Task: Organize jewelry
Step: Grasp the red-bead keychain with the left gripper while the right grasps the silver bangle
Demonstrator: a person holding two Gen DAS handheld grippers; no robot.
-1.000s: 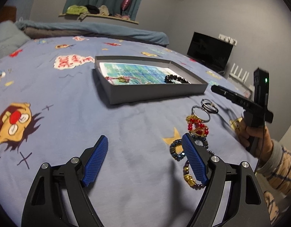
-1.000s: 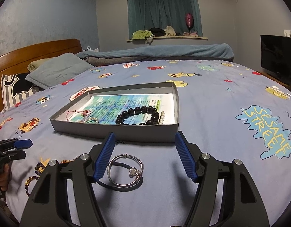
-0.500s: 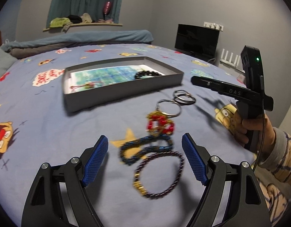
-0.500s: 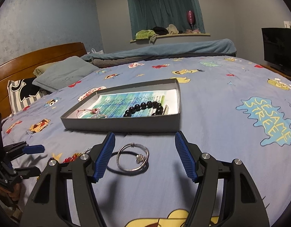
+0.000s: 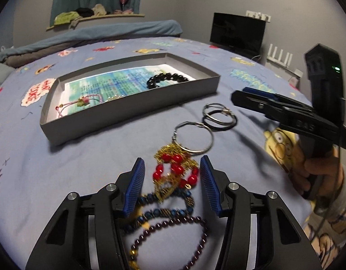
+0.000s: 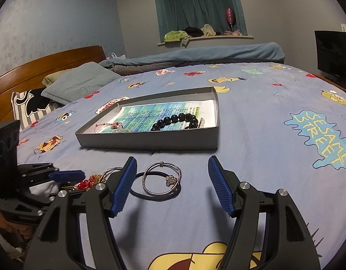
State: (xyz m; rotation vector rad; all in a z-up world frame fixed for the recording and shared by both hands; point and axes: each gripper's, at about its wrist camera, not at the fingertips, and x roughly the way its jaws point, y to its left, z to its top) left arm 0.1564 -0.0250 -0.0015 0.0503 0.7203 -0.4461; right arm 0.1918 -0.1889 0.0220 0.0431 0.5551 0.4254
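Note:
A grey tray [image 5: 132,114] lies on the bed and holds a black bead bracelet [image 5: 165,79] and a pink cord bracelet [image 5: 82,102]. My left gripper [image 5: 171,180] is open, its jaws on either side of a red and gold bead bracelet [image 5: 175,174]. A blue bead bracelet [image 5: 166,211] and a dark purple bead bracelet [image 5: 173,240] lie under it. A large silver hoop [image 5: 193,138] lies just ahead. My right gripper [image 6: 173,185] is open and hovers over a silver bangle with a star charm [image 6: 162,181] and a black band [image 6: 136,192].
The tray also shows in the right wrist view [image 6: 150,140], ahead of the bangle. Pillows [image 6: 78,83] and a wooden headboard [image 6: 46,61] lie at the far left. A folded blanket [image 6: 195,55] runs along the bed's far side. A dark screen [image 5: 237,32] stands at the right.
My left gripper has moved forward over the bracelets and its jaws have narrowed around the red and gold one. My right gripper has drawn back a little from the tray.

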